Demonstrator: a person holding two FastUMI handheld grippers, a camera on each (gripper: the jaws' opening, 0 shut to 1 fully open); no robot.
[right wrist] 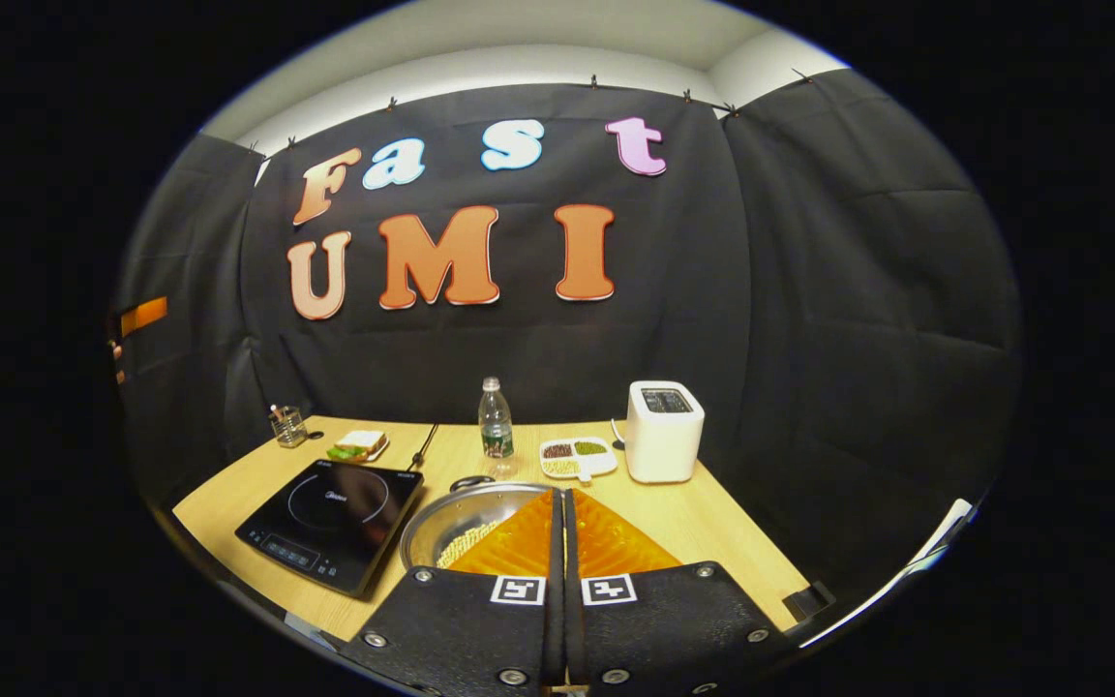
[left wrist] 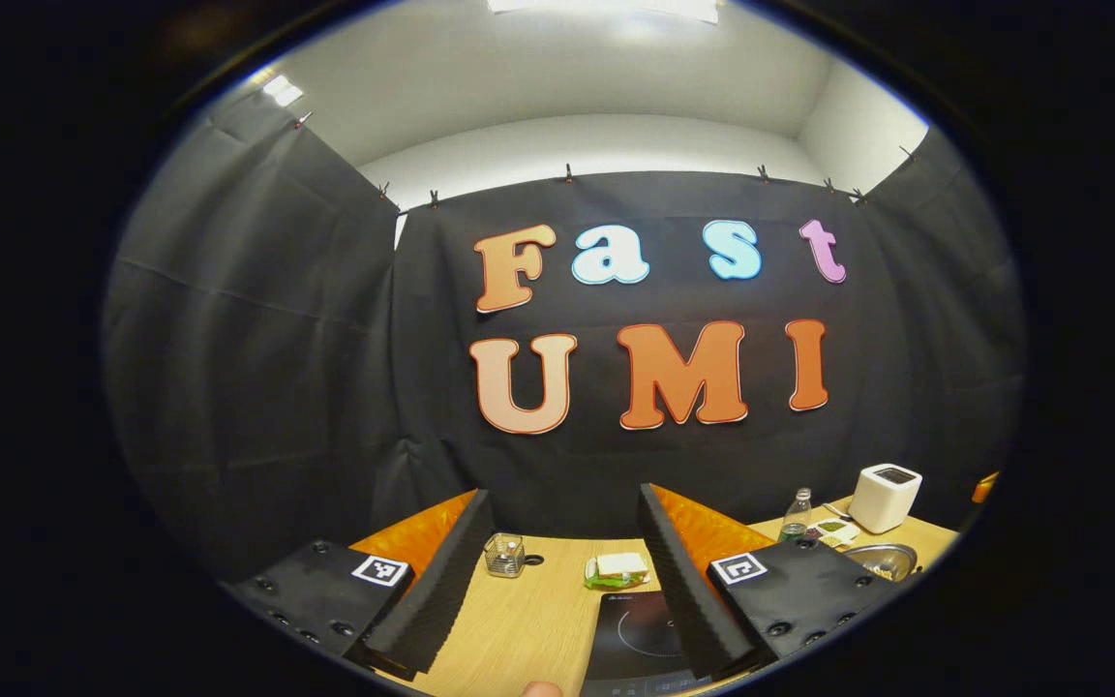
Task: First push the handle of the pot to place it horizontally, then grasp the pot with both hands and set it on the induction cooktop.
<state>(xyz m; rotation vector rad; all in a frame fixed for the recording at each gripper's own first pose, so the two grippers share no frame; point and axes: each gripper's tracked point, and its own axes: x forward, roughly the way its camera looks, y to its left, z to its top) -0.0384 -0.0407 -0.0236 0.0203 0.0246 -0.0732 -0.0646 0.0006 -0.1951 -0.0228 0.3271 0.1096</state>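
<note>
In the right gripper view a steel pot (right wrist: pixel 451 518) with pale beans inside stands on the wooden table (right wrist: pixel 712 528), just right of the black induction cooktop (right wrist: pixel 335 523). A dark loop handle (right wrist: pixel 472 481) shows at the pot's far rim. My right gripper (right wrist: pixel 562 496) is shut with nothing between its fingers, and its tips hang over the pot's right side. My left gripper (left wrist: pixel 562 571) is open, held above the cooktop (left wrist: pixel 640 629). The pot (left wrist: pixel 882 560) lies off to its right.
Behind the pot stand a plastic bottle (right wrist: pixel 495 426), a divided dish of beans (right wrist: pixel 577 457) and a white toaster (right wrist: pixel 664 431). A sandwich on a plate (right wrist: pixel 359 445) and a small glass (right wrist: pixel 288 426) sit beyond the cooktop. The table's right edge is close.
</note>
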